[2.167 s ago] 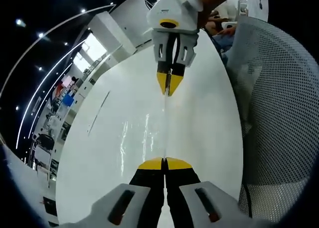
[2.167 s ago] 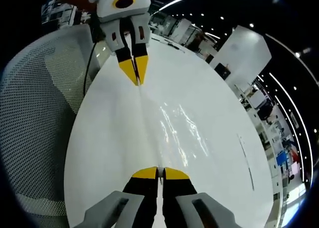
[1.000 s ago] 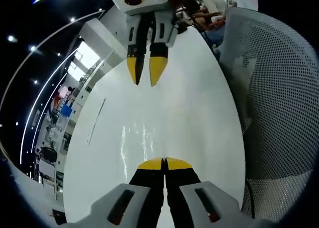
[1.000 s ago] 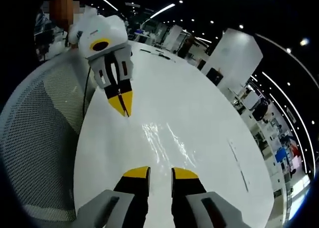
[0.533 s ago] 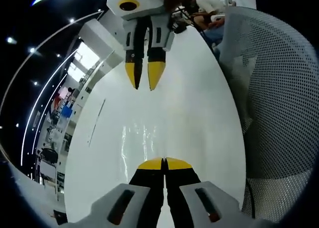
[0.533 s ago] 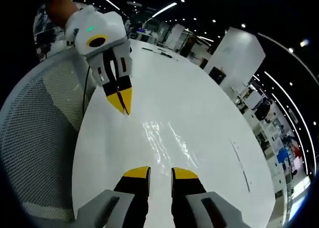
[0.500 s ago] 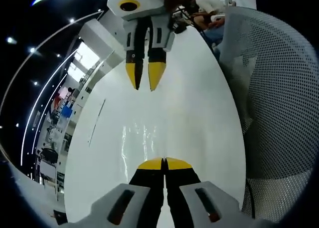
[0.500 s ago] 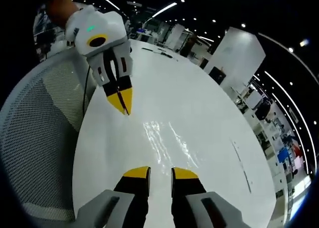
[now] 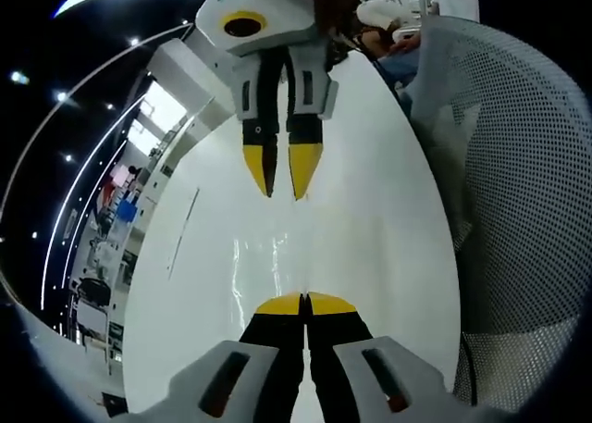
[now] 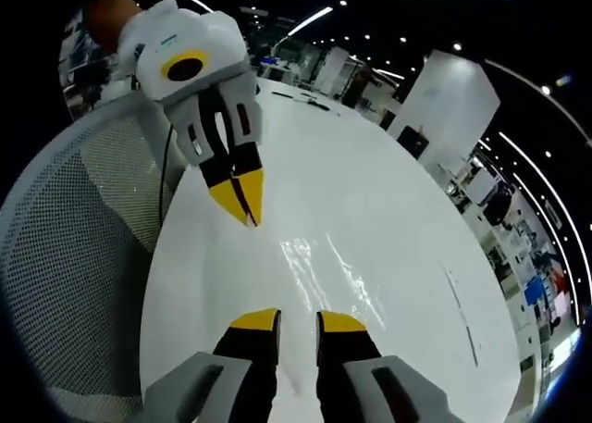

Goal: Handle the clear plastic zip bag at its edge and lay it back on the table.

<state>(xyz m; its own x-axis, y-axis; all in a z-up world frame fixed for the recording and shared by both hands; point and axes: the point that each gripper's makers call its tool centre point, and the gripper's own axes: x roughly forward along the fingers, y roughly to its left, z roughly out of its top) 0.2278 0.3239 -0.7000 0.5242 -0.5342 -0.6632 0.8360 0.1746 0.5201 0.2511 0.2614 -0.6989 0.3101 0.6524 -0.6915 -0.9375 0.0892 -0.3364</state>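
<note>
The clear plastic zip bag (image 9: pixel 264 261) shows as faint glints and creases on the white table (image 9: pixel 370 210). In the right gripper view the bag (image 10: pixel 319 261) lies just beyond my right gripper's tips. My left gripper (image 9: pixel 305 303) is shut, its yellow tips pinched together at the bag's near edge. My right gripper (image 10: pixel 299 321) is open with nothing between its fingers; it faces the left one, hanging tips-down over the bag's far end (image 9: pixel 282 178). The left gripper (image 10: pixel 242 201) appears shut and tilted over the table.
A white mesh chair back (image 9: pixel 518 210) stands along the table's side, also visible in the right gripper view (image 10: pixel 74 256). A person's hand (image 10: pixel 102 16) holds the left gripper. Office furniture and ceiling lights lie beyond the table's far edge.
The right gripper, shut on the bag's far edge 2.2 s ago, has opened and let go. The taut bag has gone slack on the table. The two grippers are now closer together.
</note>
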